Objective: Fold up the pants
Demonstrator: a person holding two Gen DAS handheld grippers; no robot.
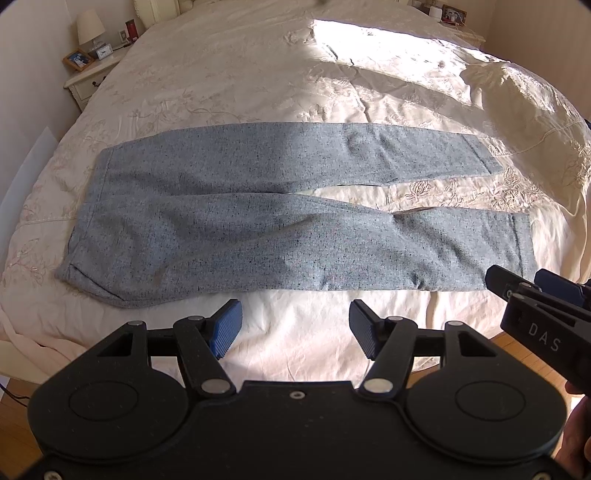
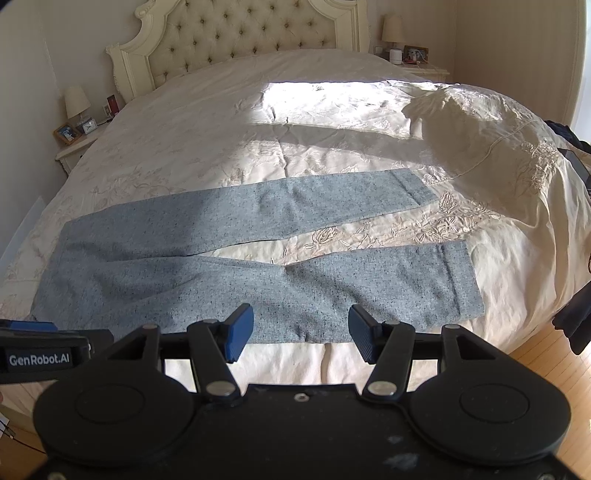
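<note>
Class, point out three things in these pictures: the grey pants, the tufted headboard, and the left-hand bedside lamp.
grey pants (image 2: 155, 273): right wrist view, seat area near the waistband.
tufted headboard (image 2: 236, 33): right wrist view, middle of the buttoned padding.
bedside lamp (image 1: 89, 26): left wrist view, its shade.

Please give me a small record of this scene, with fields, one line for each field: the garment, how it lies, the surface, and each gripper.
garment: grey pants
layout: flat, unfolded, waist to the left, legs to the right, slightly apart
surface: cream bedspread
left gripper: open, empty, above the bed's near edge
right gripper: open, empty, over the near leg's edge
light: sun patch beyond the pants
</note>
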